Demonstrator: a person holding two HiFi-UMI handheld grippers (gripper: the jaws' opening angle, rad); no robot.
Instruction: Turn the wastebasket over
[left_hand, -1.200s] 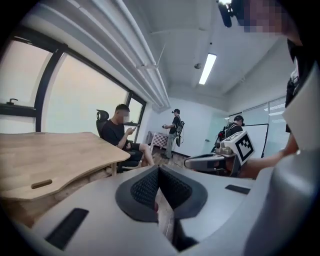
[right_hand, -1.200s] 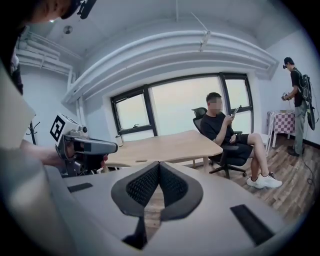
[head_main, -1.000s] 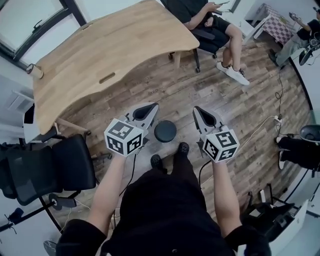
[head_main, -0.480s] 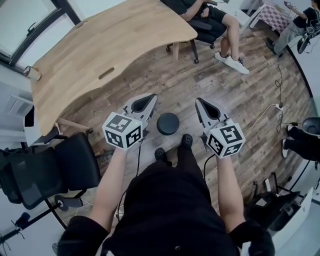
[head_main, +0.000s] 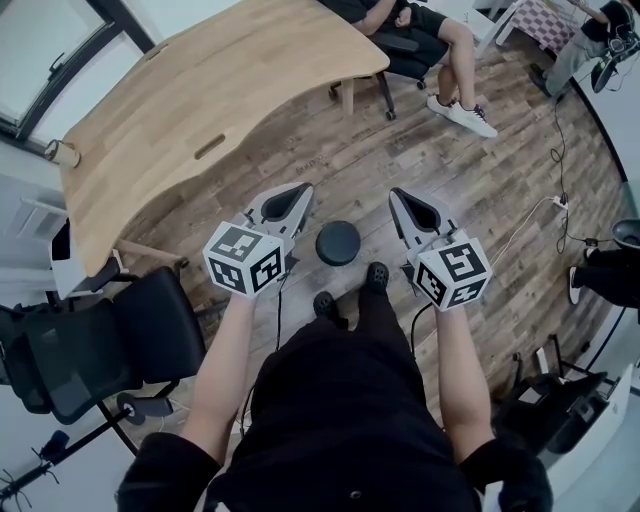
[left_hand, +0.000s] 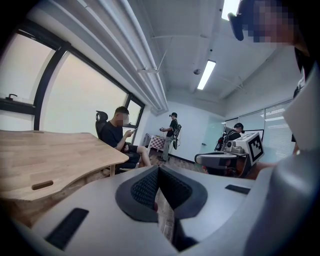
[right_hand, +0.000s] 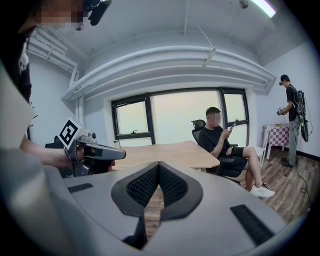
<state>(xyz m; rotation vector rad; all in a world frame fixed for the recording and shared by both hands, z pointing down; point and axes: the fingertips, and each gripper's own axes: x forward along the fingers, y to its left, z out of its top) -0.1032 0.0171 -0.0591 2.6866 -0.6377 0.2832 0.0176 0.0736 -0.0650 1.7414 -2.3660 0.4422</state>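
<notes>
A black round wastebasket (head_main: 338, 243) stands on the wood floor just ahead of the person's shoes, seen from straight above, so which end is up I cannot tell. My left gripper (head_main: 299, 190) hangs above the floor to the basket's left, and its jaws (left_hand: 159, 171) are shut on nothing. To the basket's right, at about the same height, my right gripper (head_main: 397, 194) is also shut and empty (right_hand: 159, 166). Neither touches the basket. Neither gripper view shows the basket; each shows the other gripper beside it.
A large wooden desk (head_main: 200, 90) fills the far left. A black office chair (head_main: 100, 350) stands near left. A seated person (head_main: 440, 35) and a chair are at the desk's far end. Cables (head_main: 520, 240) run over the floor at right.
The head view has drifted a little, so the basket sits slightly higher in the picture. Both grippers stay shut on either side of it.
</notes>
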